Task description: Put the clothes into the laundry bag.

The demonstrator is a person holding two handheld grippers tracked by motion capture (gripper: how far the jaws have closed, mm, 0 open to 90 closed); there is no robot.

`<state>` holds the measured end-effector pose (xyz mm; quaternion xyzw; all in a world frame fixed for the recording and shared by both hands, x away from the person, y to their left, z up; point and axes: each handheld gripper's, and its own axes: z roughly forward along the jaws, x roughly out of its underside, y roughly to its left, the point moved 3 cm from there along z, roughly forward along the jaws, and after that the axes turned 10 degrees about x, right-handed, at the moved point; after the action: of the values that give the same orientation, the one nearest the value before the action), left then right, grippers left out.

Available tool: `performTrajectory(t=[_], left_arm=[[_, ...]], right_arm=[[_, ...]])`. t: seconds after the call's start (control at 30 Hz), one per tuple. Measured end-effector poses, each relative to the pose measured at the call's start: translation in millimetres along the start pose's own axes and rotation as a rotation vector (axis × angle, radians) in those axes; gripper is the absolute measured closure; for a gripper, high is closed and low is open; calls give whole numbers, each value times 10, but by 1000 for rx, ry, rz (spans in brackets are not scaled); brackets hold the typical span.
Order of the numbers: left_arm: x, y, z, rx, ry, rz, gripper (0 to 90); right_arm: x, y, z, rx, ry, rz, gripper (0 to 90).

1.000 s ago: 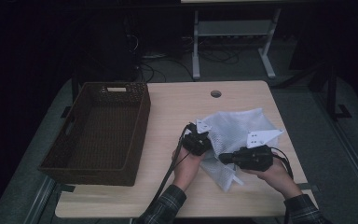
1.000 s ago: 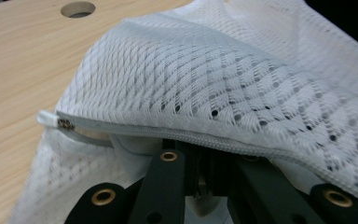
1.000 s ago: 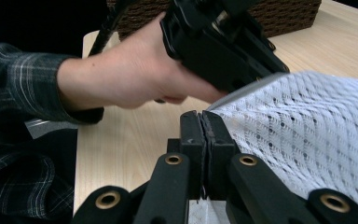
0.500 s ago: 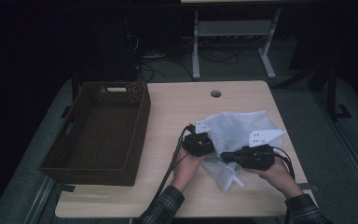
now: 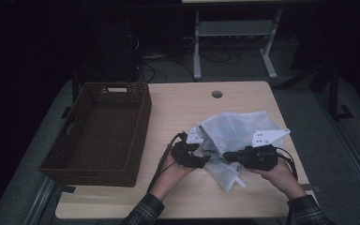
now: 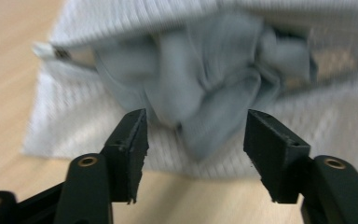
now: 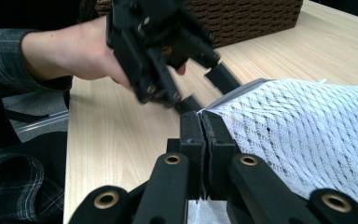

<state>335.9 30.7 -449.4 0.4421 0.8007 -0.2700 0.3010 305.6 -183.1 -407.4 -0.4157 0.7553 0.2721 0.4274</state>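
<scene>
Left gripper view: mesh bag (image 6: 270, 126) holding grey cloth (image 6: 205, 88), probably; left gripper (image 6: 193, 140) opening, released since earlier; right gripper (image 7: 204, 135) pinching bag edge; basket (image 5: 98, 131) sitting w/ nothing inside.

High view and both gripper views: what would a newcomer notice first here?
First, the white mesh bag crumpled on the table's right half, with grey cloth bunched in its mouth. The right tongs are shut on its edge, while the left tongs have just been opening, facing the cloth. A dark wicker basket stands at the left.

My mesh bag (image 5: 236, 136) is lying on the table (image 5: 178, 112), right of the basket (image 5: 101, 131). A cloth (image 6: 205, 88) is sitting inside it, just beyond my left gripper (image 6: 193, 135).
</scene>
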Motion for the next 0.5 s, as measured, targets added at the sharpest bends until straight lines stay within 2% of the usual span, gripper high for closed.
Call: performTrajectory(t=[0.13,0.2,0.27,0.33,0.43,0.5], left_arm=[[124,-13,149,44,66,17,381],[136,-30,222,37,74,35,384],[131,-24,284,27,82,44,429],[119,-7,322,19,77,46,557],[96,12,357,31,73,49,793],[78,11,362,40,67,49,860]], right_arm=[[22,-5,-24,0,-1,8,875],[39,-9,-27,-1,0,10,875],[48,-12,-31,-1,2,10,875],[57,-15,-31,-2,3,13,875],[75,-21,-28,-2,6,17,876],[84,-34,-30,1,4,18,875]])
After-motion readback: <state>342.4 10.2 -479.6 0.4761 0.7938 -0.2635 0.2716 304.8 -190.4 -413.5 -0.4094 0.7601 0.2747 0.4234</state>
